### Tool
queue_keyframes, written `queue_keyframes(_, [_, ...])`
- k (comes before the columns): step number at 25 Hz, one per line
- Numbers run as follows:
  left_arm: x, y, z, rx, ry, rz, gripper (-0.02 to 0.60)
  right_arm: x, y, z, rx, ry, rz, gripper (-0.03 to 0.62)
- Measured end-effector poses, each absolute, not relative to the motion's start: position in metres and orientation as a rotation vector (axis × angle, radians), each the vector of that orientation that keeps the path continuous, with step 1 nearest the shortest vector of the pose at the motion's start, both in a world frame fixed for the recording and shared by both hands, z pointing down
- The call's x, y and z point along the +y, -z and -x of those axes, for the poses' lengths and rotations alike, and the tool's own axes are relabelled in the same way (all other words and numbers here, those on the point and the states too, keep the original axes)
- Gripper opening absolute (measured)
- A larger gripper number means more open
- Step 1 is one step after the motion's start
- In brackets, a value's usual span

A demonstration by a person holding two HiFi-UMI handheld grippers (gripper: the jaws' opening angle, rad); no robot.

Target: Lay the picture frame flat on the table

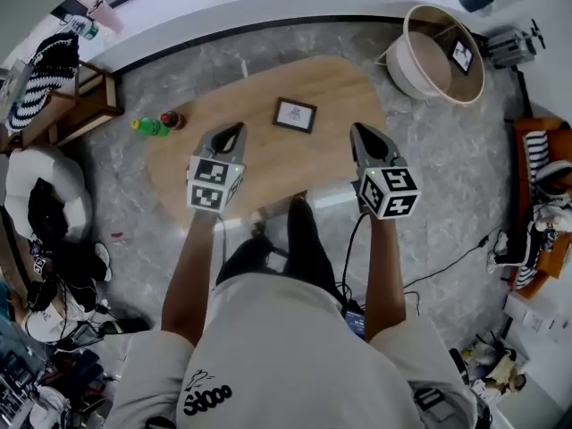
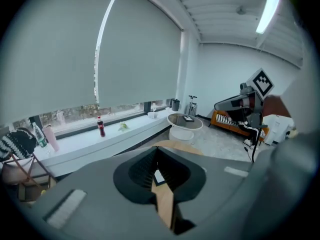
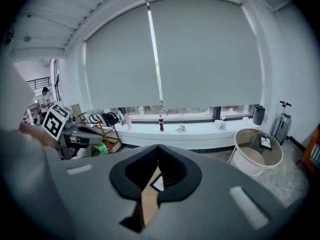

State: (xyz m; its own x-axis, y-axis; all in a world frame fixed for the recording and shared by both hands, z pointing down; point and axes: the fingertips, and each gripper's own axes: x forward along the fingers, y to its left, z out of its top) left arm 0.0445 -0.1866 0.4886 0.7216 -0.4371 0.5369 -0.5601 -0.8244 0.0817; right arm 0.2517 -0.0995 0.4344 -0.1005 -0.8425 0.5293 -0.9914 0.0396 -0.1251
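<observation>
Lying flat, the picture frame (image 1: pixel 295 114) is looking light, stiff, breakable; its edges suit gripping. The left gripper (image 1: pixel 229 138) and right gripper (image 1: pixel 365 138) are hovering closed, empty.

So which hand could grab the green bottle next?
Left, probably. The left gripper hangs nearer the green bottle; the right gripper is past the picture frame, farther off.

Black stylised print on lower front of person's white shirt (image 1: pixel 207 399): looped script, roughly "Sooo", letters not certain. Small mark above it, unreadable.

Picture frame (image 1: pixel 295 114) on table: small dark print at centre, too small to read.

Cubes on left gripper (image 1: pixel 234 132) and right gripper (image 1: pixel 360 130): black-and-white square code markers, no letters or numbers.

Green bottle (image 1: pixel 148 127) on table: label unreadable.
</observation>
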Motion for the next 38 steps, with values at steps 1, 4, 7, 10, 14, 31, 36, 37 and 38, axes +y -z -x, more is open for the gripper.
queue_keyframes(1, [-0.186,-0.478,-0.043,-0.790,-0.735,-2.712,0.009,-0.097,-0.426,-0.245,-2.020,-0.649,-1.856,0.003])
queue_keyframes(4, [-0.180,-0.451,-0.037,-0.799,-0.690,-2.766,0.011,-0.086,-0.404,-0.228,-2.042,-0.580,-1.819,0.003])
queue_keyframes(7, [-0.170,-0.428,-0.031,-0.806,-0.650,-2.807,0.011,-0.072,-0.380,-0.213,-2.053,-0.502,-1.792,0.003])
queue_keyframes(10, [-0.157,-0.404,-0.028,-0.799,-0.609,-2.861,0.009,-0.060,-0.351,-0.203,-2.058,-0.425,-1.802,0.003])
queue_keyframes(14, [-0.139,-0.369,-0.022,-0.784,-0.556,-2.929,0.009,-0.046,-0.317,-0.187,-2.071,-0.333,-1.837,0.003])
queue_keyframes(31, [-0.092,-0.224,0.002,-0.741,-0.253,-3.198,0.009,-0.004,-0.193,-0.145,-2.086,-0.017,-1.967,0.003])
queue_keyframes(36, [-0.087,-0.192,0.009,-0.754,-0.178,-3.245,0.009,-0.003,-0.167,-0.131,-2.109,0.052,-1.946,0.003])
queue_keyframes(37, [-0.085,-0.188,0.008,-0.747,-0.170,-3.254,0.009,-0.001,-0.163,-0.130,-2.112,0.065,-1.945,0.003])
queue_keyframes(38, [-0.082,-0.184,0.007,-0.736,-0.163,-3.262,0.009,0.000,-0.159,-0.129,-2.116,0.077,-1.942,0.003])
